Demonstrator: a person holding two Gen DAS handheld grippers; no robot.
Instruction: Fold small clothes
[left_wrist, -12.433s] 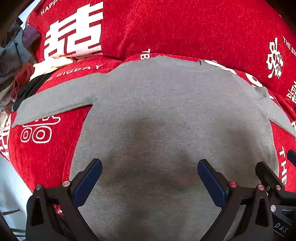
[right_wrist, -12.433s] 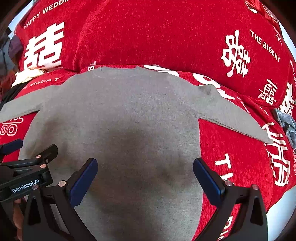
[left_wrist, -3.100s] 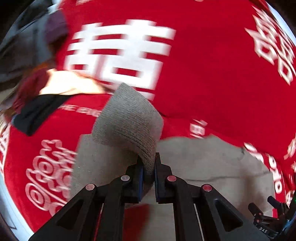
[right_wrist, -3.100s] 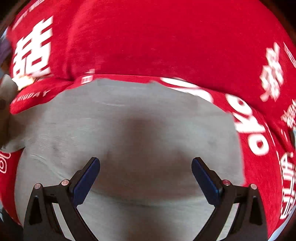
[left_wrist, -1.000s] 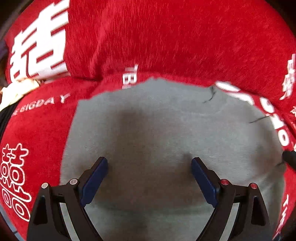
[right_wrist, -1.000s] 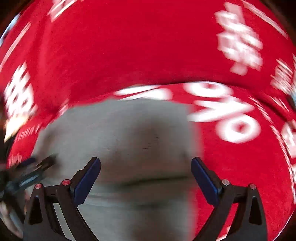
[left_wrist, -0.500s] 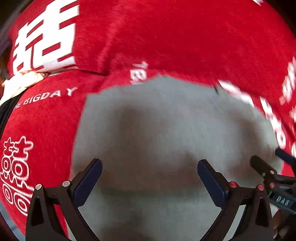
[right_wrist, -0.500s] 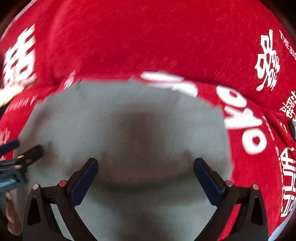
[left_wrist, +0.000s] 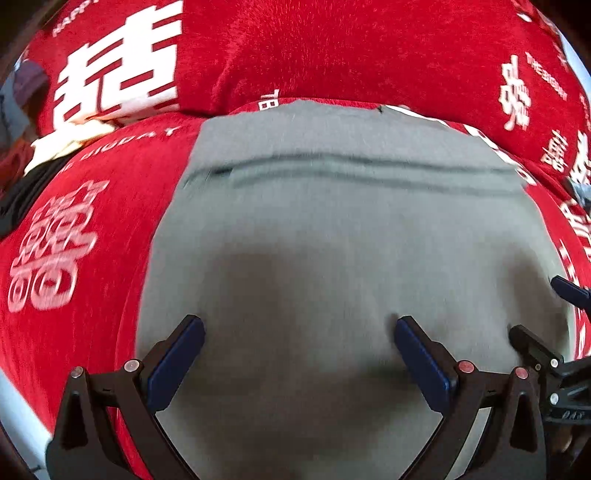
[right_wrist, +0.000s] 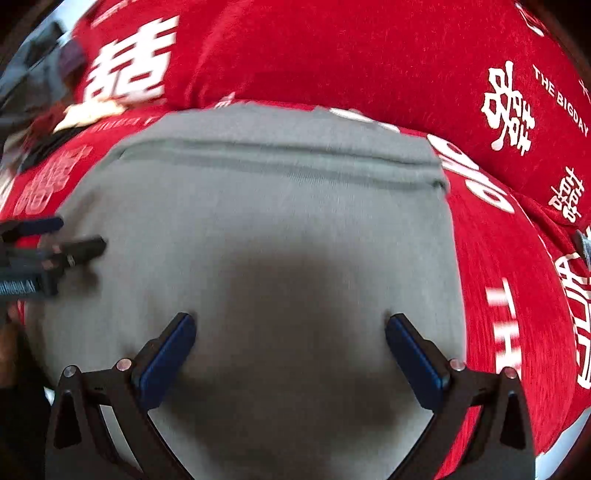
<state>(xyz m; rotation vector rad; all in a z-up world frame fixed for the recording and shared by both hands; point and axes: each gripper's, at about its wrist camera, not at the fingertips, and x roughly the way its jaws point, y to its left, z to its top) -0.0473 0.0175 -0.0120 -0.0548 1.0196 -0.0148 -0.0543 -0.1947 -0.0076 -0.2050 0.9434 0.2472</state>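
A small grey sweater (left_wrist: 332, 229) lies flat on a red cover printed with white characters (left_wrist: 74, 240). Both sleeves are folded in across its upper part, so it forms a rough rectangle with straight side edges. My left gripper (left_wrist: 299, 332) hovers over the sweater's lower middle, jaws wide open with nothing between the blue pads. My right gripper (right_wrist: 290, 328) stands open over the same garment (right_wrist: 266, 206), also holding nothing. Each gripper shows at the edge of the other's view: the right gripper (left_wrist: 546, 332) at the right, the left gripper (right_wrist: 55, 240) at the left.
A red cushion or backrest (left_wrist: 351, 48) with the same print rises right behind the sweater. A heap of other clothes, pale, black and grey (left_wrist: 40, 147), lies at the far left. The cover's pale edge (left_wrist: 18, 410) shows at the lower left.
Both grippers have pulled back towards the sweater's near end, so more of the garment is in view. The folded sleeves now show as a band across its upper part.
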